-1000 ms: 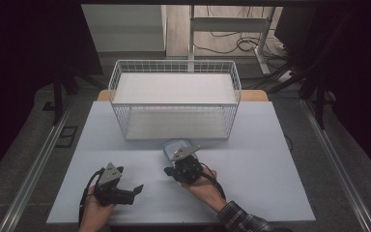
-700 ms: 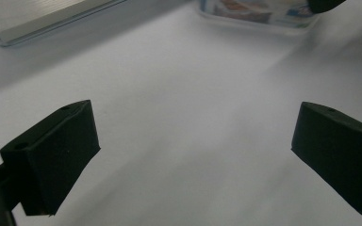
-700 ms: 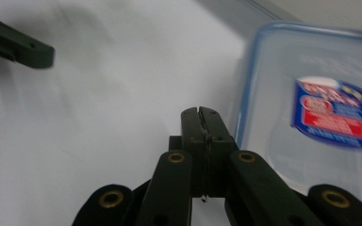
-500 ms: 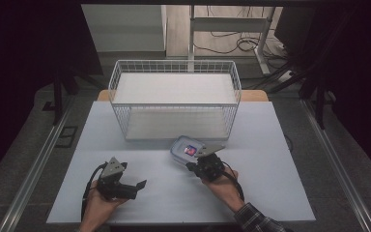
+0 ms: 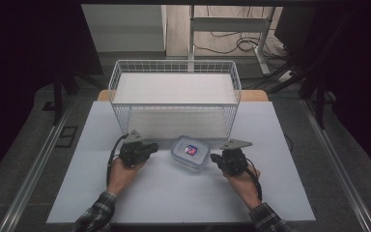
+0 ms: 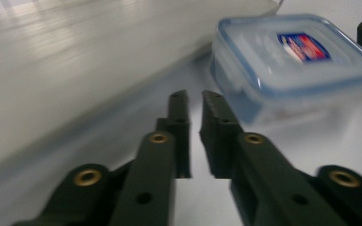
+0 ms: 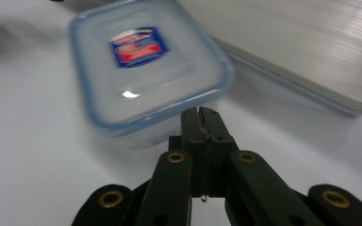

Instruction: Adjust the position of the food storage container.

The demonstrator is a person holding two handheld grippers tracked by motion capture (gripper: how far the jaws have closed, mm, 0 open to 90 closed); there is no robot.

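A clear lidded food container (image 5: 190, 151) with a blue rim and a red-and-blue label sits on the white table (image 5: 174, 198), just in front of the wire basket (image 5: 121, 92). My left gripper (image 5: 153, 147) lies to its left, pointing at it. In the left gripper view the jaws (image 6: 194, 96) stand almost together with only a narrow slit and nothing between them, close to the container (image 6: 287, 56). My right gripper (image 5: 214, 157) lies to the container's right. Its jaws (image 7: 200, 112) are pressed shut and empty, tips near the container (image 7: 146, 70) wall.
The white wire basket with a white floor stands at the back middle of the table, and its blurred side (image 7: 311, 47) runs close behind the container. Dark floor, rails and cables surround the table. Bare table top lies on both sides and in front of the hands.
My left gripper has moved forward and right, up to the container's left side. The right gripper has slid right, off the container, which shifted slightly right.
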